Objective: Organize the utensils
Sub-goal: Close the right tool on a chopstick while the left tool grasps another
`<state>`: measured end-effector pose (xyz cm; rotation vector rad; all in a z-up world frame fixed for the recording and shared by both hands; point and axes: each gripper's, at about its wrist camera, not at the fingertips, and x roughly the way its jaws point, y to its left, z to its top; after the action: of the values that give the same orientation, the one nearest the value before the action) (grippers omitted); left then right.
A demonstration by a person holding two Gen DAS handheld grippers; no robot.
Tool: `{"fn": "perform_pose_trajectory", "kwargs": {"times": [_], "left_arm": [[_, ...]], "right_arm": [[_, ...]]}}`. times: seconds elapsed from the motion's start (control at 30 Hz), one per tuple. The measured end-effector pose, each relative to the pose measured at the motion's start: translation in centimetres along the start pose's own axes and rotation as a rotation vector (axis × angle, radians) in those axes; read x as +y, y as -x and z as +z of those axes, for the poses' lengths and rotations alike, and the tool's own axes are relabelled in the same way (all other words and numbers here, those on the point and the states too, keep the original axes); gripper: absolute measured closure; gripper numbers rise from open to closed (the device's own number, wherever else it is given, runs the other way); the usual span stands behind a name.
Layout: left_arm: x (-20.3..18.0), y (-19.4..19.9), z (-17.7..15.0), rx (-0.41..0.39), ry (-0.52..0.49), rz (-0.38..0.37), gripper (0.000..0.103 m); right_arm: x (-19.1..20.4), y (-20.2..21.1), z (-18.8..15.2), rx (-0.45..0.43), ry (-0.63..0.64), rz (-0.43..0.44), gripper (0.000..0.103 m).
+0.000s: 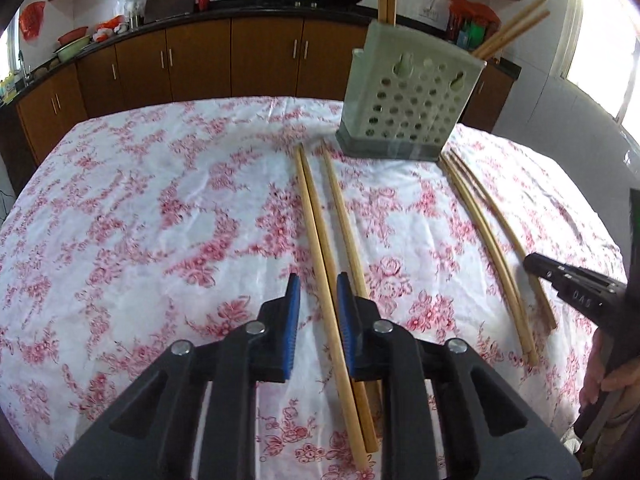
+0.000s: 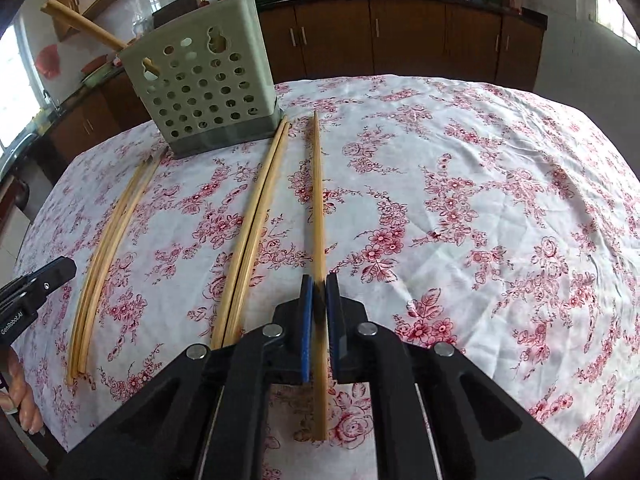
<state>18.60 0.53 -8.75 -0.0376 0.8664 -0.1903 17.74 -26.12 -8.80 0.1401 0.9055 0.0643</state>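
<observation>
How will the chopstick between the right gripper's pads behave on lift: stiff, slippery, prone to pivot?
The chopstick looks like thin rigid wood, so probably stiff and light. The right gripper pinches it near one end, so the long free length may droop or pivot. Its smooth narrow shaft could slip between the pads.

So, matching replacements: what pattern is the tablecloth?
White tablecloth with red-pink floral print, clearest in the right wrist view.

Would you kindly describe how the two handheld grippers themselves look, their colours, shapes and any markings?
Both the left gripper and right gripper are black plastic linkages with silver round pivot pins and blue ribbed finger pads. White lettering marks the body. A bare hand with no sleeve visible.
</observation>
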Motion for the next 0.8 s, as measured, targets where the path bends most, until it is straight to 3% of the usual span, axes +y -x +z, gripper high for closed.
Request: {"fn": "perform_pose_trajectory", "kwargs": {"times": [0.33,0.43,0.8], "left_arm": [[-0.5,-1.2,-1.0,0.043,-0.038,0.051,0.086],[-0.3,-1.3,-0.8,0.04,-0.033,0.076,0.094],[5.5,-3.5,2.9,0.02,0.06,0.174,0.092]], "right_arm": [[0.1,0.3,-0.4,0.002,0.017,-0.004,0.095],[0.2,0.5,-0.7,0.004,0.02,0.01,0.095],[-1.8,-1.0,1.7,-0.037,-0.02,-0.077,0.095]]}}
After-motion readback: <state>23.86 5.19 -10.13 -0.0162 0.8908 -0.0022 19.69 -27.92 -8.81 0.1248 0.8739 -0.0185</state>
